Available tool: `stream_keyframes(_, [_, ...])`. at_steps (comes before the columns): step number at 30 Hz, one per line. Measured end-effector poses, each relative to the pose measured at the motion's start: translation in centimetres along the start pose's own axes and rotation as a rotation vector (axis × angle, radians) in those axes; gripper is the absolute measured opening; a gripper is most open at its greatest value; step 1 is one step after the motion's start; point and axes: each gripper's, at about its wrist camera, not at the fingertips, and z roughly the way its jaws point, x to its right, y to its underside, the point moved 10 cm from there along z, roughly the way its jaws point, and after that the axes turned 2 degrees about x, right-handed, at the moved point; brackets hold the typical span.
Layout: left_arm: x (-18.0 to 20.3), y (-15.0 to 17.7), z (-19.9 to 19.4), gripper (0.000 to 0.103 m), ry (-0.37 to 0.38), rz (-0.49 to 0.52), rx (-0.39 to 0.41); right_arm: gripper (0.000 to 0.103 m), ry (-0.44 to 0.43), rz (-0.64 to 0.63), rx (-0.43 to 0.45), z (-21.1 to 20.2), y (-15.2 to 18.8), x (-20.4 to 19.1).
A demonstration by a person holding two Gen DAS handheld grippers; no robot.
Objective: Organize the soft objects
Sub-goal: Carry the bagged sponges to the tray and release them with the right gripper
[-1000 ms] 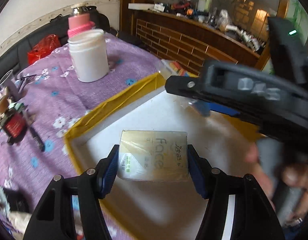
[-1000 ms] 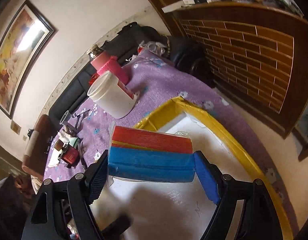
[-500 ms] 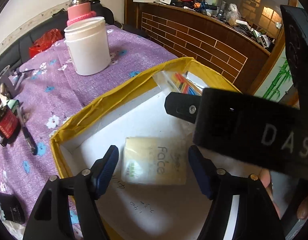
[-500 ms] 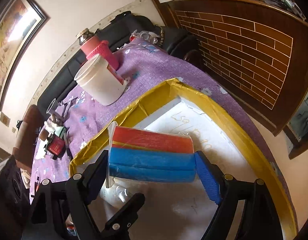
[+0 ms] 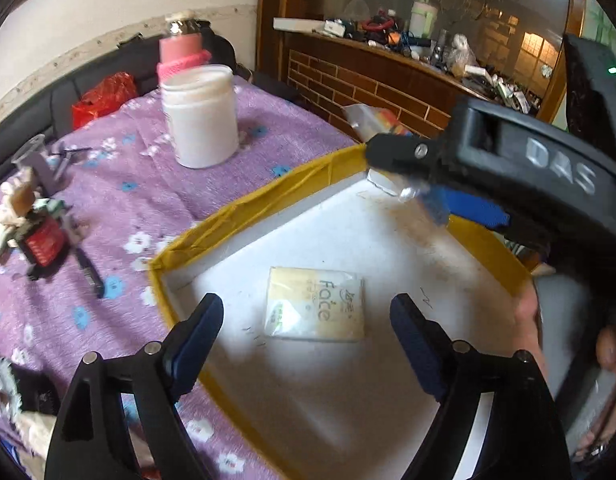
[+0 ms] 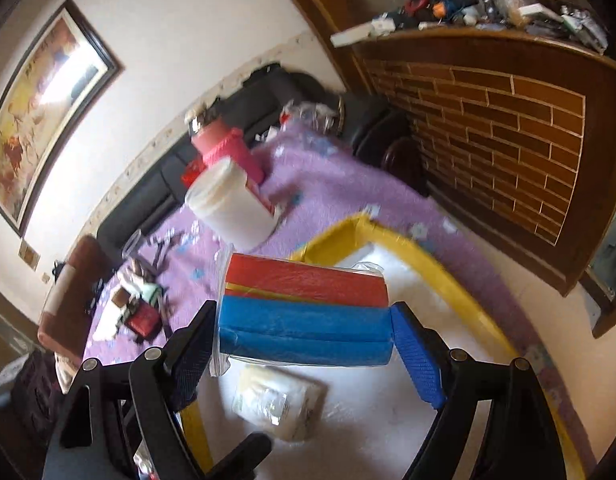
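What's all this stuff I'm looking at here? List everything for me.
Tissue pack: one, pale yellow, lying flat in the box.
Sponge pack: one, red, yellow and blue, in clear wrap, held over the box.
Box: one, white inside, yellow-taped rim, on the cloth.
Tablecloth: one, purple with flowers.
Jar: one, white, on the cloth.
Bottle: one, pink, behind the jar.
Left gripper: fingers just opened, clear of the tissue pack.
Right gripper: fingers gripping the sponge pack.

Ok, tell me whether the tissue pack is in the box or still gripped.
In the box, released: the tissue pack lies flat on the white floor of the yellow-rimmed box; the left gripper, just opening, has both pads clear of it.
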Motion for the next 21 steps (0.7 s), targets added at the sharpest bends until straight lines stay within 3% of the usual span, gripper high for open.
stream_keyframes(5, [0.4,1.1,-5.1,0.085,0.028,-0.017,0.093,0.088,-0.030,0.017,0.061,-1.0,-1.1,-0.3])
stream_keyframes(7, [0.5,1.8,-7.4,0.092,0.036,-0.021,0.128,0.089,-0.053,0.007,0.079,-1.5,-1.2,-1.1])
stream_keyframes(11, [0.3,3.5,-12.5,0.096,0.007,0.011,0.208,0.089,-0.113,-0.045,0.092,-3.5,-0.4,-3.5])
stream_keyframes(16, [-1.3,6.2,-17.3,0.100,-0.001,0.000,0.272,0.091,-0.164,-0.137,0.077,-6.4,2.6,-7.7])
stream_keyframes(21, [-4.6,10.0,-19.1,0.101,-0.017,-0.066,0.241,0.091,-0.227,-0.232,0.032,-8.1,7.8,-11.7])
